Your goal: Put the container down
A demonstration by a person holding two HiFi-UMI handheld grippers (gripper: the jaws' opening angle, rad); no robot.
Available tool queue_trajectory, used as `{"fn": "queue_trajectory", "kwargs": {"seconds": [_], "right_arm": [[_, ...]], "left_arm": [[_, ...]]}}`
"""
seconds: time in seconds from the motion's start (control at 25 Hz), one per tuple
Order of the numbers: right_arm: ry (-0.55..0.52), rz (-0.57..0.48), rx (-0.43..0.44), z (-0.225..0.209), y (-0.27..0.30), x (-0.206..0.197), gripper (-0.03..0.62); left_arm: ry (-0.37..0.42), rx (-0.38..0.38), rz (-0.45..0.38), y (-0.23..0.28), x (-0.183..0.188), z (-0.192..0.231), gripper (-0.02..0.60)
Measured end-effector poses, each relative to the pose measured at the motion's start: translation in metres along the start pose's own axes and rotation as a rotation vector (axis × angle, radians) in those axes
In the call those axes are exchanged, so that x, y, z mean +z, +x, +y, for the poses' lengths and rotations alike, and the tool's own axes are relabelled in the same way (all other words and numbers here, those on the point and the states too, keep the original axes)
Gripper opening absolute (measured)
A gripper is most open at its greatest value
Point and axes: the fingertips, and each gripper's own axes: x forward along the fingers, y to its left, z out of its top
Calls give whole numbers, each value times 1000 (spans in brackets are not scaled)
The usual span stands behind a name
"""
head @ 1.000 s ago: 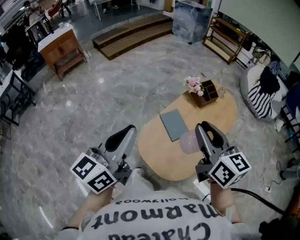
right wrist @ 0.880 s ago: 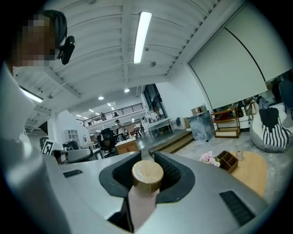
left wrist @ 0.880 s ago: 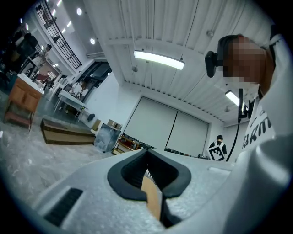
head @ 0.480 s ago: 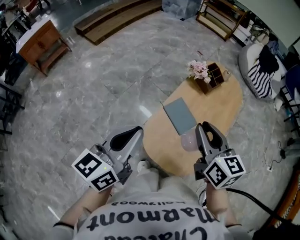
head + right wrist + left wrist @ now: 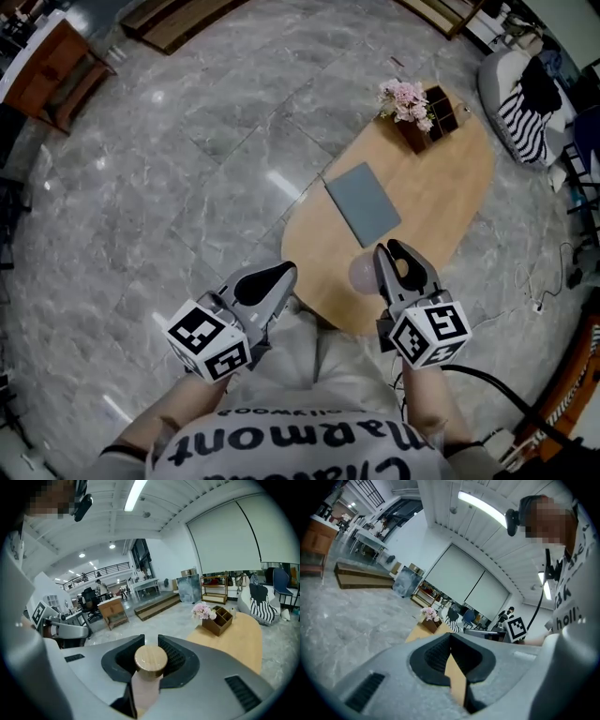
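Pink container [image 5: 145, 686], wooden-lidded, mostly hidden in clenched right tool [image 5: 150, 644], left tool [image 5: 450, 640] closed, empty.

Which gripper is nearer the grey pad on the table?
Right. The right gripper, holding the lidded container, is over the table just short of the grey pad; the left gripper hangs off the table's edge, farther off.

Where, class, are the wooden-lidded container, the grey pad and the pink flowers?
container [image 5: 151, 659]: right gripper view, on its wooden lid.
grey pad [image 5: 362, 203]: head view, on its middle.
pink flowers [image 5: 403, 95]: head view, on the blossoms.
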Motion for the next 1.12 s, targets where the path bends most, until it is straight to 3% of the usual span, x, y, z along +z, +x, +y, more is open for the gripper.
{"fn": "queue_trajectory", "kwargs": {"seconds": [0.36, 0.6, 0.96, 1.12], "right_arm": [[-16, 117, -43, -18, 47, -76, 92], [-36, 190, -53, -29, 70, -127, 92], [2, 249, -33, -57, 82, -187, 92], [-4, 257, -32, -72, 82, -207, 92]], "left_arm": [[-31, -93, 117, 31, -69, 20, 15], [-75, -117, 170, 50, -120, 32, 15], [-128, -41, 91, 78, -162, 66, 15], [-156, 22, 122, 90, -199, 74, 15]]}}
